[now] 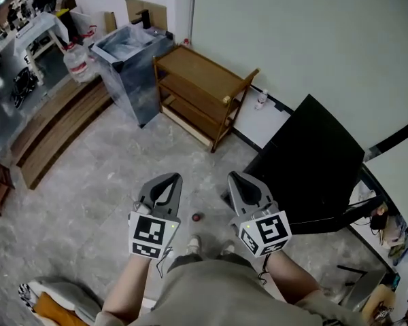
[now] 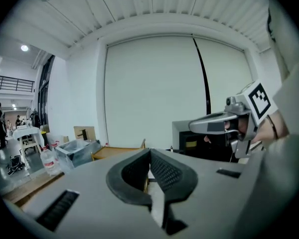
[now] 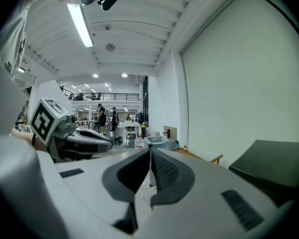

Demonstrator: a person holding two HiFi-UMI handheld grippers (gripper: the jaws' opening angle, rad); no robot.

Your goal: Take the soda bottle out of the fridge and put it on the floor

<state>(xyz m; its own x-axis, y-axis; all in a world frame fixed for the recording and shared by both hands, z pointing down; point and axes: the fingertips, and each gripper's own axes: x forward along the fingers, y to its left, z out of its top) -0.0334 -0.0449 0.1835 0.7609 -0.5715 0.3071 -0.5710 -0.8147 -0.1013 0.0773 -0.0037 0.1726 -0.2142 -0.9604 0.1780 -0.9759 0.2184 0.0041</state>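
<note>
If the small red-topped thing [image 1: 198, 217] on the floor is the soda bottle, it stands between the left gripper [image 1: 166, 180], shut tight with nothing in it, and the right gripper [image 1: 241, 180], shut and empty too. A bottle like that is likely light, round and slippery, so the best place to hold it is around its middle. The gray stone floor [image 1: 102, 168] looks flat and hard, with a wooden shelf [image 1: 204, 66] by the wall and the black fridge [image 1: 313, 161] on the right.

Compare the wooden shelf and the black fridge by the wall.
Wooden shelf is brown with open tiers; black fridge is a solid dark box. Shelf stands left, farther from the camera; fridge right, nearer. Both sit on the floor by the white wall.
</note>
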